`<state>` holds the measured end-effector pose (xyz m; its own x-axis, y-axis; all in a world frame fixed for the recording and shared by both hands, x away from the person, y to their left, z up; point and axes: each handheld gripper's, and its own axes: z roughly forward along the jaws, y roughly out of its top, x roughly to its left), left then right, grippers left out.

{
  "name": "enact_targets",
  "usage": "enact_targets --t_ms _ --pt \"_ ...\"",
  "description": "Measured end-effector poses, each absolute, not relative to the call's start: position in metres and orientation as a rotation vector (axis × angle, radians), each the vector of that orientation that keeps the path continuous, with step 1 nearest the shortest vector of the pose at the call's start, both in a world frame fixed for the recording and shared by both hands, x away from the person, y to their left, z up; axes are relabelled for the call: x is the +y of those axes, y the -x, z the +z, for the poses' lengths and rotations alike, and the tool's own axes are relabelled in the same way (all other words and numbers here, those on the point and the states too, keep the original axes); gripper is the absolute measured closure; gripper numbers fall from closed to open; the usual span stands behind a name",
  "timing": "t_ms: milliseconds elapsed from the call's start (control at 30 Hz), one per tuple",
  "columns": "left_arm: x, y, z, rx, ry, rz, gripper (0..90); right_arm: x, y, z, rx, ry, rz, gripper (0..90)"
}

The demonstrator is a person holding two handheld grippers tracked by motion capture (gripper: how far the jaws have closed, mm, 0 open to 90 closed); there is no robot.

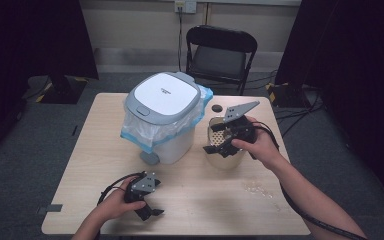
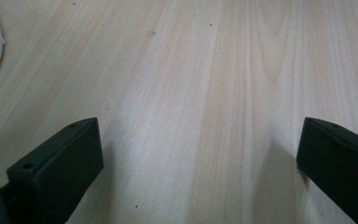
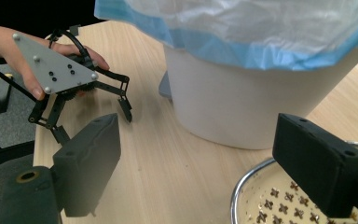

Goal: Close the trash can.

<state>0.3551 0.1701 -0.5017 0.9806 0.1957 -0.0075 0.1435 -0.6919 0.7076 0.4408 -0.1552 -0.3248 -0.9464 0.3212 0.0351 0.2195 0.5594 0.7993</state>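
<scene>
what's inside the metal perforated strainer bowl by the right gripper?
The metal perforated strainer bowl shows bare punched holes, no visible contents. The right gripper hovers open over its rim and covers part of the inside.

Two hand-held grippers, both with jaws apart.

The left hand (image 1: 116,202) sits near, at the left, its forearm coming in from the near edge; the left gripper (image 1: 149,212) points right and down with jaws wide and nothing between them. The right arm reaches in from the near right, the right hand (image 1: 260,145) farther off; the right gripper (image 1: 219,145) points left, jaws spread.
</scene>
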Motion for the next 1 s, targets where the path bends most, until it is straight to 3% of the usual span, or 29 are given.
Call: enact_targets --t_ms 1000 --pt "0.17 -0.355 -0.502 0.233 -2.346 0.085 0.0 -0.166 -0.412 -0.393 2.748 -0.475 1.315 14.7"
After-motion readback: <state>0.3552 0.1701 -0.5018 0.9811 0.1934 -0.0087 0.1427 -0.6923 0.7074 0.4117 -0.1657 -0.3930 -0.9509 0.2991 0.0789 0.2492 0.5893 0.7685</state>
